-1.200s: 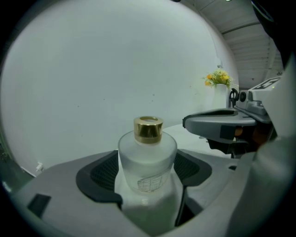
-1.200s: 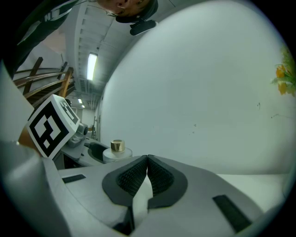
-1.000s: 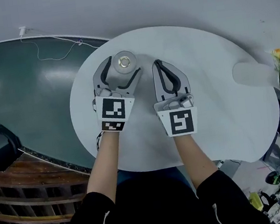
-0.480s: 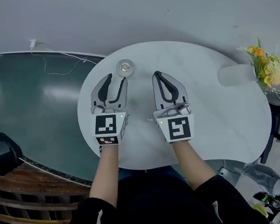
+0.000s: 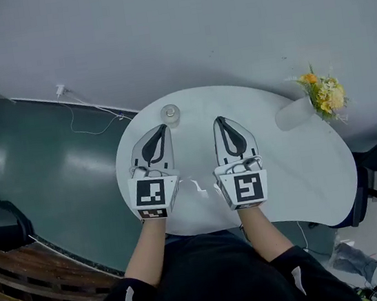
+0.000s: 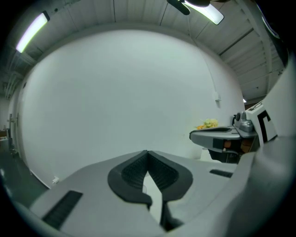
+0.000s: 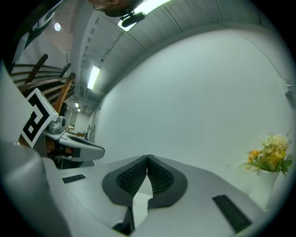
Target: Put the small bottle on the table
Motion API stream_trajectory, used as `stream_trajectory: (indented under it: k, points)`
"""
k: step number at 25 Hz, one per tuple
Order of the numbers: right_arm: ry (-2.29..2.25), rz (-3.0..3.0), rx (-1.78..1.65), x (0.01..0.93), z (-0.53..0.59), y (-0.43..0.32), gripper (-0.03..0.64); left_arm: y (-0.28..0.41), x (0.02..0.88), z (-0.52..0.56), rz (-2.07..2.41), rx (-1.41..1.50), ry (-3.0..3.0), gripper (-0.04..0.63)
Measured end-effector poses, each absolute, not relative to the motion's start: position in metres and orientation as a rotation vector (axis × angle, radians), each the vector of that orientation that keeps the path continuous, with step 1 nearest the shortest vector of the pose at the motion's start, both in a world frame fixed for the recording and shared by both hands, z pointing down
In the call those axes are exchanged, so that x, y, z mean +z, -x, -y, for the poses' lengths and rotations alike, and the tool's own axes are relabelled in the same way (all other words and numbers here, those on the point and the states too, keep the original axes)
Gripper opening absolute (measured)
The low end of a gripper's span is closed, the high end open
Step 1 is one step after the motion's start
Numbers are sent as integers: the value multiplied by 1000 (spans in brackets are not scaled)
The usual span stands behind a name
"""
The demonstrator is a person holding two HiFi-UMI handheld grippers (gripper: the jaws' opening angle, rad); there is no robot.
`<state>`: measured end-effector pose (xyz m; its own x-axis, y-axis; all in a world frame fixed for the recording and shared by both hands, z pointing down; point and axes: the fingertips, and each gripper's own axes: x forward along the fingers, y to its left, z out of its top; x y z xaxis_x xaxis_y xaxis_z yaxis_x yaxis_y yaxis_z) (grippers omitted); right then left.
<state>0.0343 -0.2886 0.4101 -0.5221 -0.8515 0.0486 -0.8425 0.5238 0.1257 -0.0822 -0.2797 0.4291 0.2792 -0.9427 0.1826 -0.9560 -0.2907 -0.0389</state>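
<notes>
The small clear bottle [image 5: 170, 114] stands upright near the far left edge of the white table [image 5: 302, 165]. My left gripper [image 5: 163, 129] sits just short of it, shut and empty, its tips a little apart from the bottle. In the left gripper view the left gripper [image 6: 147, 152] shows its dark pads meeting with nothing between them. My right gripper [image 5: 220, 122] hovers beside it over the table, also shut and empty; the right gripper view shows the right gripper [image 7: 147, 158] with tips touching. Neither gripper view shows the bottle.
A white vase [image 5: 293, 113] of yellow flowers [image 5: 325, 94] stands at the table's far right edge. Dark green floor [image 5: 44, 166] with a white cable [image 5: 92, 111] lies to the left. A wooden railing [image 5: 27, 287] runs at lower left.
The left gripper let go of the bottle, drew back toward me and shut. The bottle stays standing on the table. The head view has risen and tilted, so the table looks smaller.
</notes>
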Motion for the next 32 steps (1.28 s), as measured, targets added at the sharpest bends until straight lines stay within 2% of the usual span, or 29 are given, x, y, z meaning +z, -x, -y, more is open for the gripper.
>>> stream_trajectory:
  k: [11,32]
  points:
    - [-1523,2666,-153,353,234,-63,21,61,356,229,1875,198,-2569,8]
    - [-1554,2768,-172,338,216,-58,21,59,351,206,1887,177,-2593,8]
